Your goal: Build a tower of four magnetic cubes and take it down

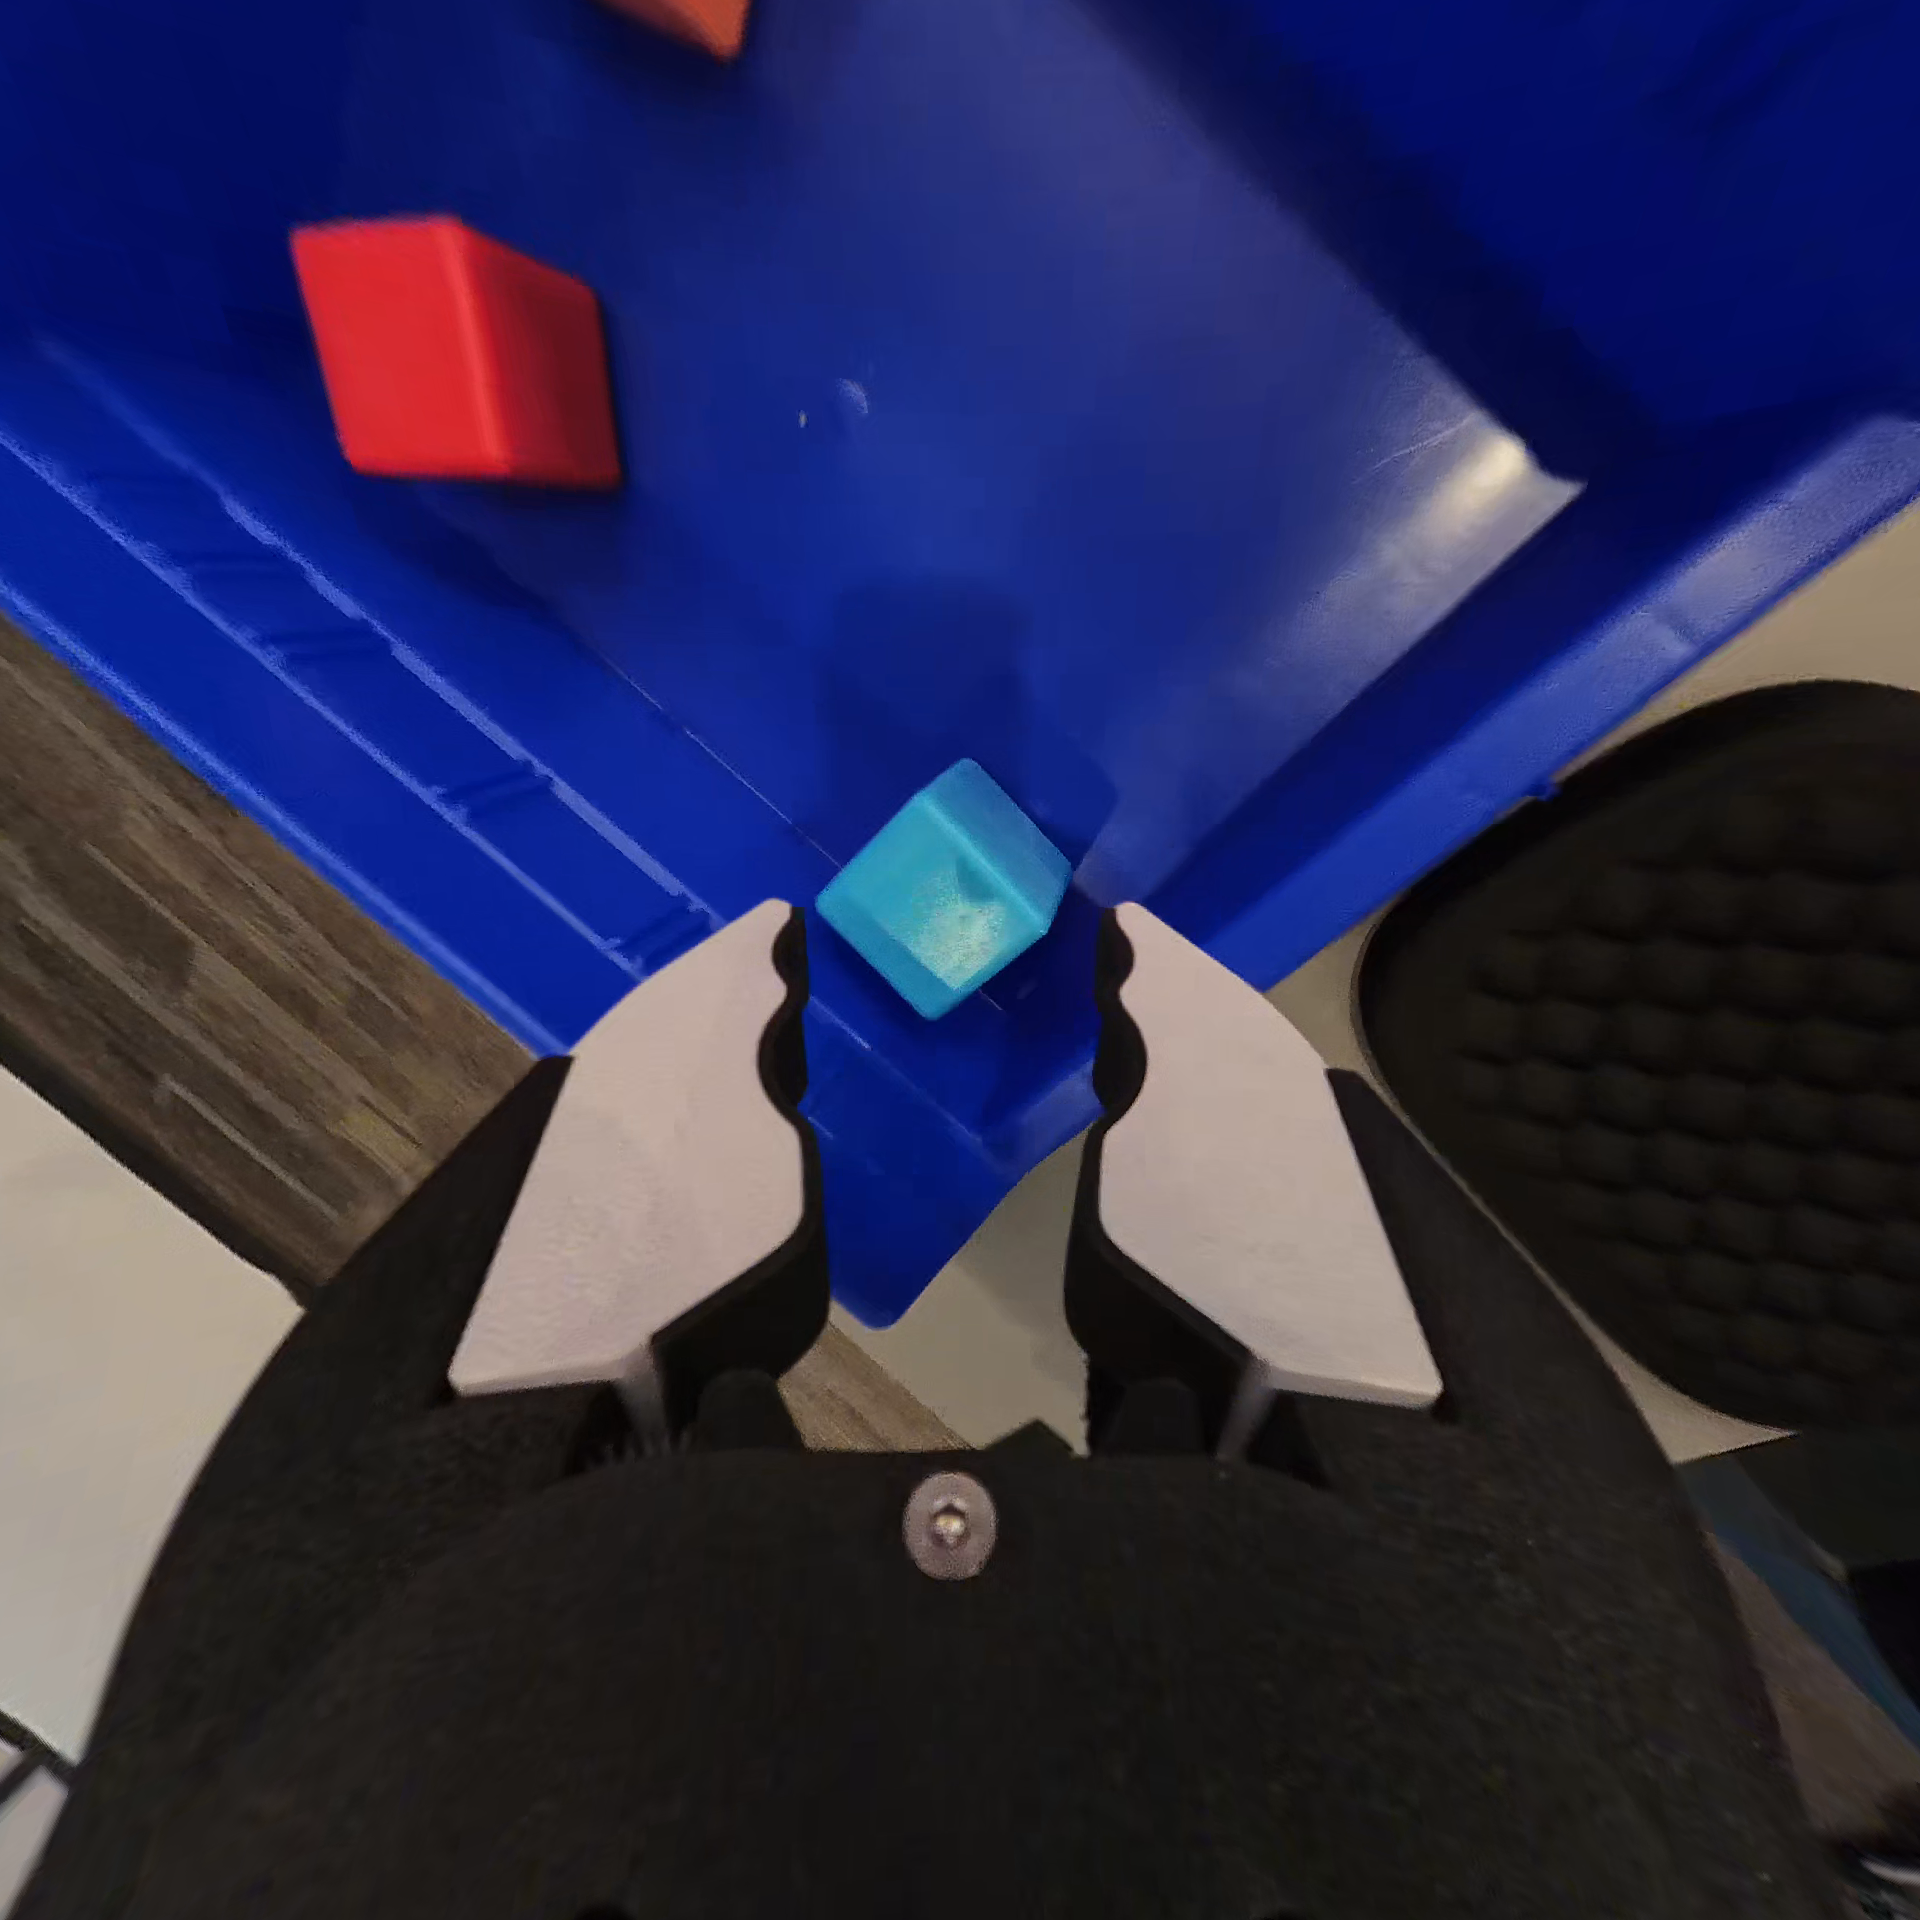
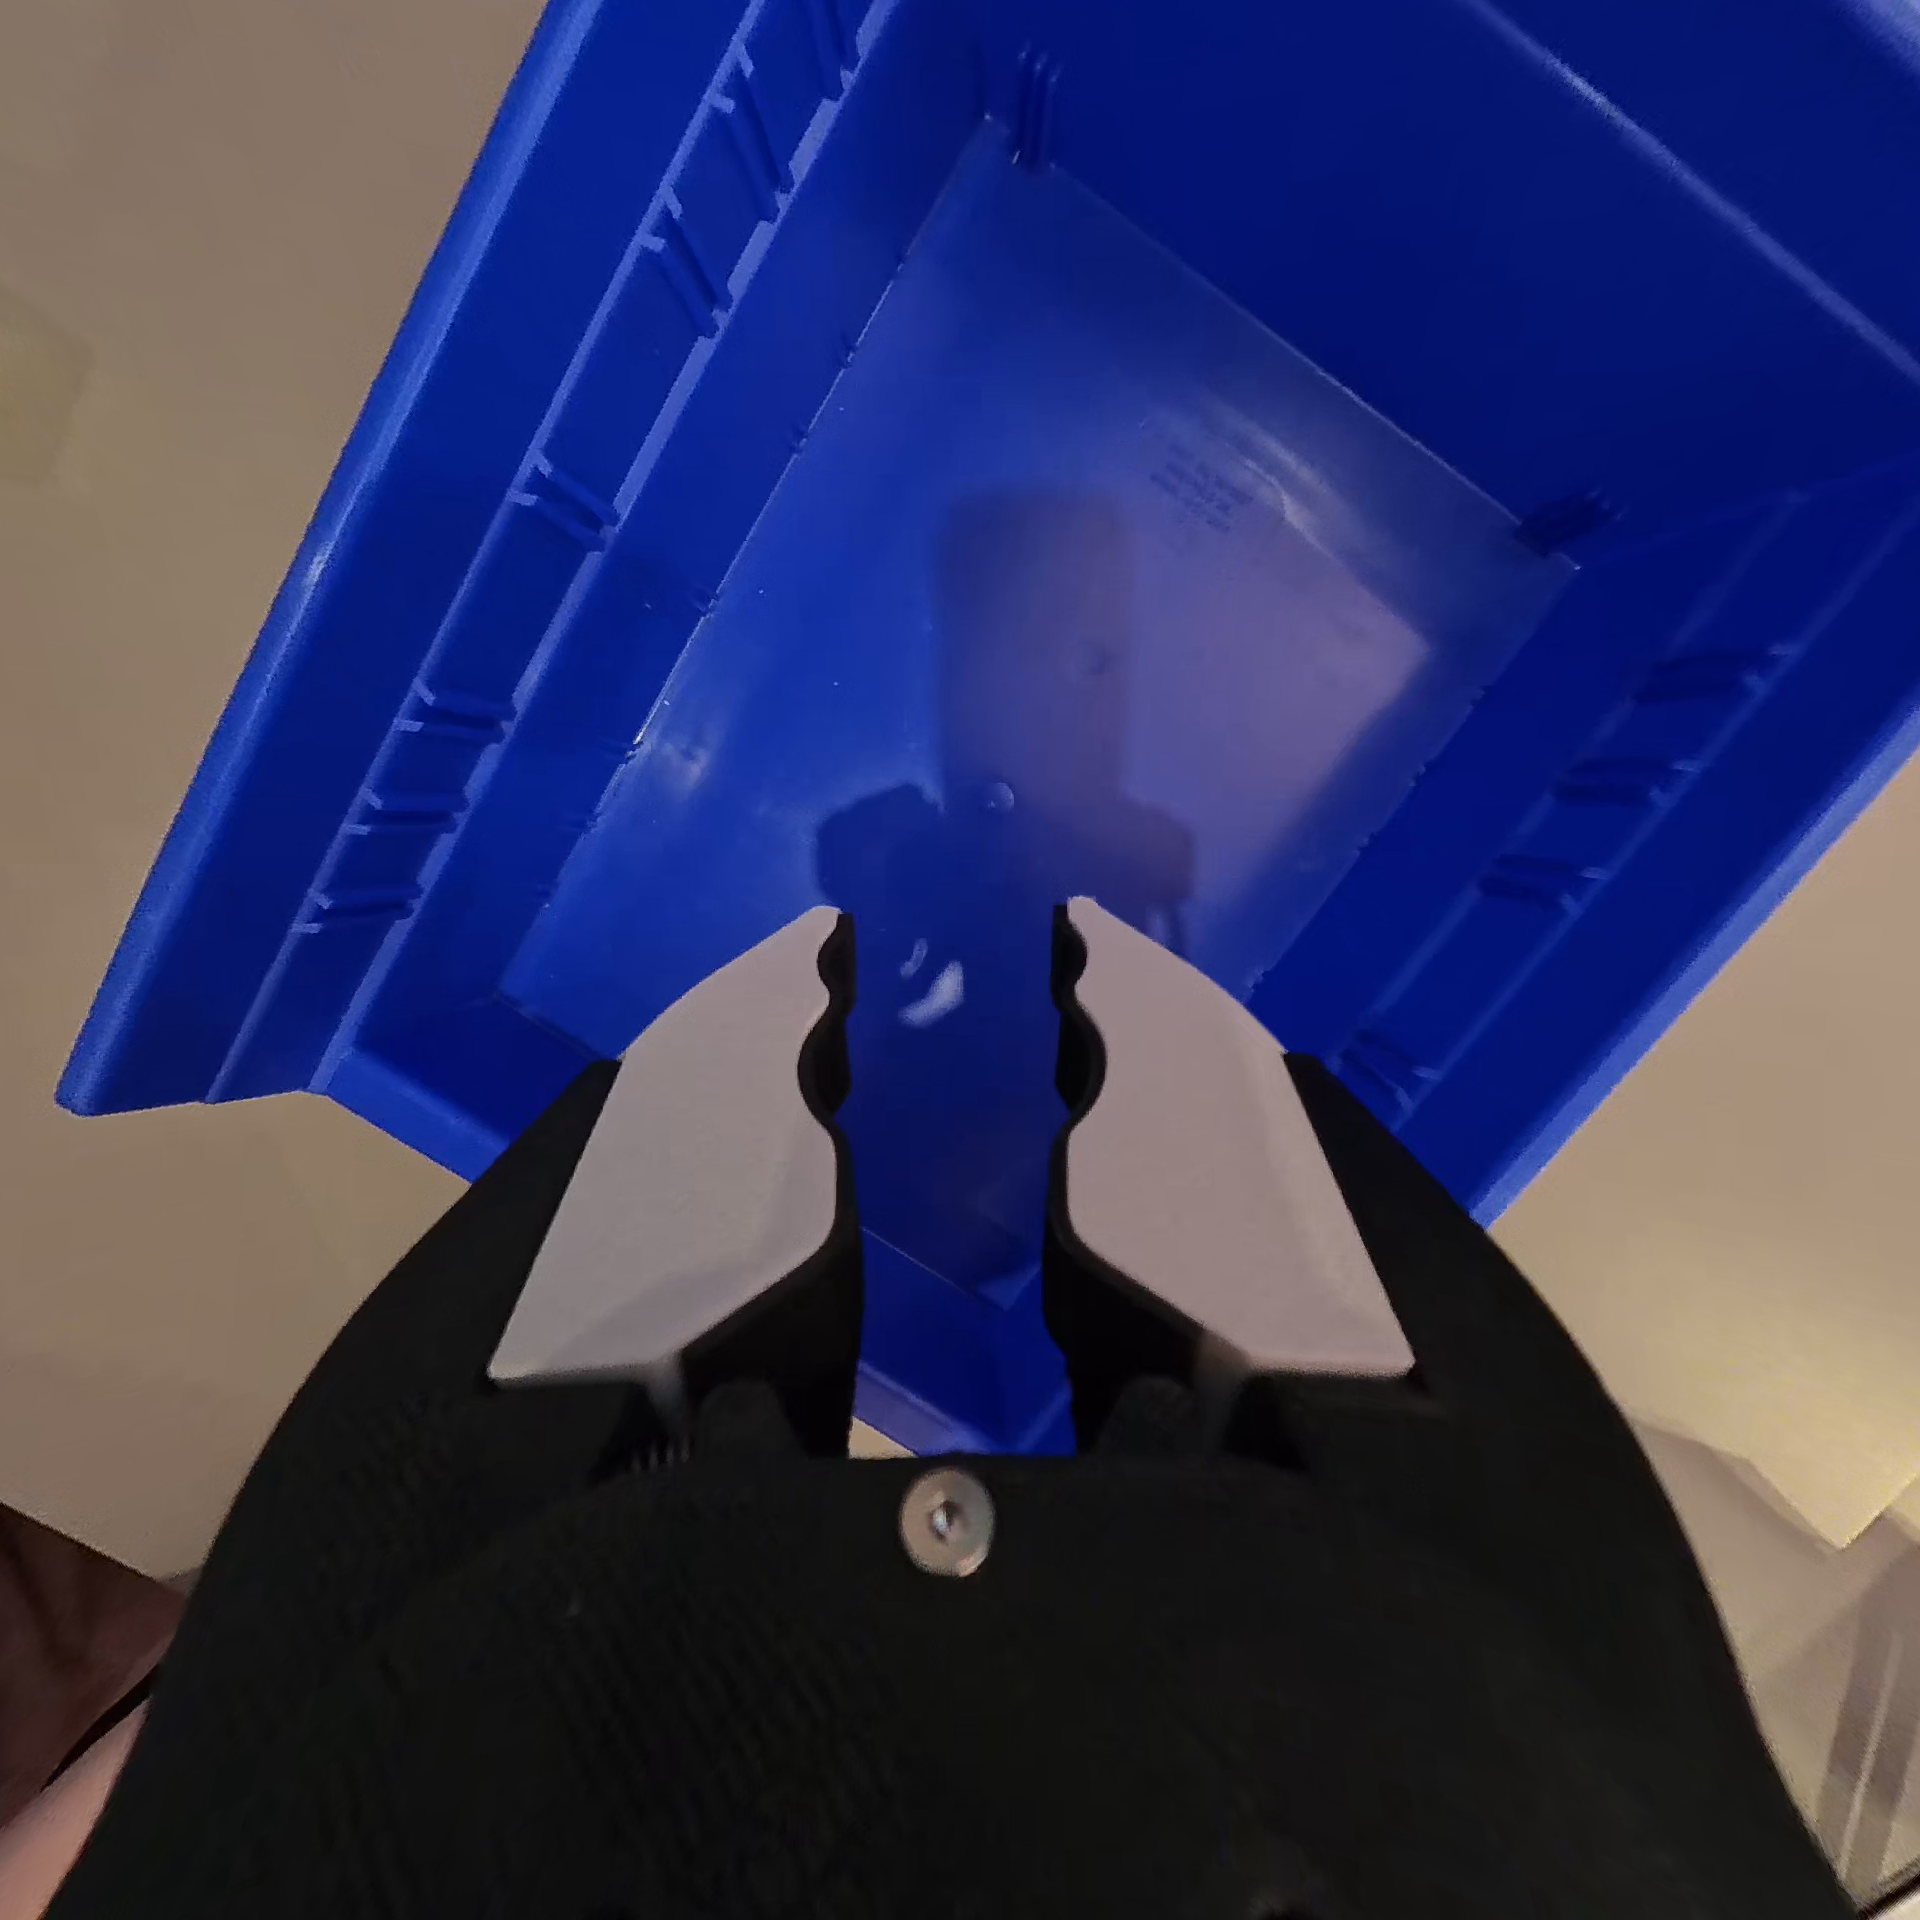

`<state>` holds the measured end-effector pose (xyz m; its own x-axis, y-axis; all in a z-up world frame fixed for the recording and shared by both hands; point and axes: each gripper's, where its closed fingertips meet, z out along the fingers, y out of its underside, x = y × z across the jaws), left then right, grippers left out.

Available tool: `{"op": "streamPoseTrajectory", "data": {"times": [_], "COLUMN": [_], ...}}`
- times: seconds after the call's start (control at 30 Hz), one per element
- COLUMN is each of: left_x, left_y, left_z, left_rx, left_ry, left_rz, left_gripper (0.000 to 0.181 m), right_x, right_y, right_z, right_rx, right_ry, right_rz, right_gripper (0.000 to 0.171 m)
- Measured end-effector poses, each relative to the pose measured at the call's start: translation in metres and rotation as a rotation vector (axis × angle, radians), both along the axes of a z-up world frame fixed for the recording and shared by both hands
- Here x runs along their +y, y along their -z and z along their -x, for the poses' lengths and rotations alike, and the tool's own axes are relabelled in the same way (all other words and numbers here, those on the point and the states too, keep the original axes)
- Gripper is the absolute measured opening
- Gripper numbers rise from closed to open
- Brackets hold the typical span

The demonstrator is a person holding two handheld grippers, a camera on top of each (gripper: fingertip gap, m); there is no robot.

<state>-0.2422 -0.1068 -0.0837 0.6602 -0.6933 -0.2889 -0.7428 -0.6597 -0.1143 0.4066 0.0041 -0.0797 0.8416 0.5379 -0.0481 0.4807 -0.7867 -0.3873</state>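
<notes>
The left gripper [image 1: 951,935] is spread wide, its jaws apart and holding nothing; the light blue cube [image 1: 943,888] lies just ahead of the fingertips, in a near corner of the blue bin [image 1: 1039,312], and seems not to touch either finger. The right gripper [image 2: 954,935] is likewise parted and empty, hanging above the bare floor of a blue bin [image 2: 520,520], where its own shadow falls.

Some things are only partly seen. An orange cube [image 1: 681,21] is cut off by the top edge of the left wrist view, so only a sliver shows. A black, dimpled pad-like object [image 1: 1662,1039] (what it is I cannot make out) runs off the right edge, beside the bin's corner. Motion blur softens both views, and whether both cameras see one bin or two is unclear.

Counted: three cubes in all, one light blue, one red cube [image 1: 457,353] farther in and well apart from it, one orange; two grippers.
</notes>
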Motion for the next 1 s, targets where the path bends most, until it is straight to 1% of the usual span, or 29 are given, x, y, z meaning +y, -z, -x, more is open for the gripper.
{"op": "streamPoseTrajectory", "data": {"times": [0.07,0.1,0.13,0.23,0.27,0.3,0.4,0.53,0.57,0.67,0.77,0.9,1.0], "left_x": [0.002,0.003,0.003,-0.002,-0.003,0.000,0.001,-0.005,-0.005,-0.002,0.000,0.003,0.010], "left_y": [0.015,0.021,0.026,0.033,0.035,0.033,0.033,0.038,0.039,0.042,0.050,0.055,0.044], "left_z": [0.009,0.014,0.017,0.023,0.021,0.019,0.007,0.013,0.018,0.029,0.034,0.033,0.022], "left_rx": [0.029,0.058,0.098,0.209,0.219,0.218,0.175,0.282,0.314,0.388,0.417,0.396,0.317], "left_ry": [-0.080,-0.095,-0.077,0.069,0.120,0.163,0.274,0.419,0.430,0.450,0.463,0.463,0.441], "left_rz": [0.035,0.056,0.071,0.129,0.148,0.138,0.170,0.257,0.279,0.316,0.332,0.311,0.250], "left_gripper": [0.052,0.053,0.055,0.057,0.066,0.067,0.063,0.055,0.053,0.056,0.054,0.051,0.051], "right_x": [-0.003,-0.005,-0.006,-0.008,-0.009,-0.009,-0.011,-0.012,-0.011,-0.012,-0.013,-0.012,-0.012], "right_y": [0.003,0.005,0.007,0.011,0.012,0.014,0.017,0.017,0.016,0.016,0.018,0.021,0.022], "right_z": [-0.002,-0.003,-0.004,-0.006,-0.006,-0.006,-0.006,-0.003,-0.001,0.004,0.007,0.007,0.006], "right_rx": [-0.006,-0.012,-0.019,-0.022,-0.019,-0.017,-0.023,-0.030,-0.031,-0.036,-0.046,-0.052,-0.053], "right_ry": [0.000,-0.002,-0.004,0.002,0.004,0.004,-0.003,-0.015,-0.018,-0.035,-0.053,-0.054,-0.049], "right_rz": [0.013,0.021,0.028,0.045,0.051,0.056,0.068,0.074,0.073,0.076,0.086,0.099,0.106], "right_gripper": [0.039,0.039,0.039,0.039,0.039,0.039,0.039,0.039,0.039,0.039,0.039,0.039,0.039]}}
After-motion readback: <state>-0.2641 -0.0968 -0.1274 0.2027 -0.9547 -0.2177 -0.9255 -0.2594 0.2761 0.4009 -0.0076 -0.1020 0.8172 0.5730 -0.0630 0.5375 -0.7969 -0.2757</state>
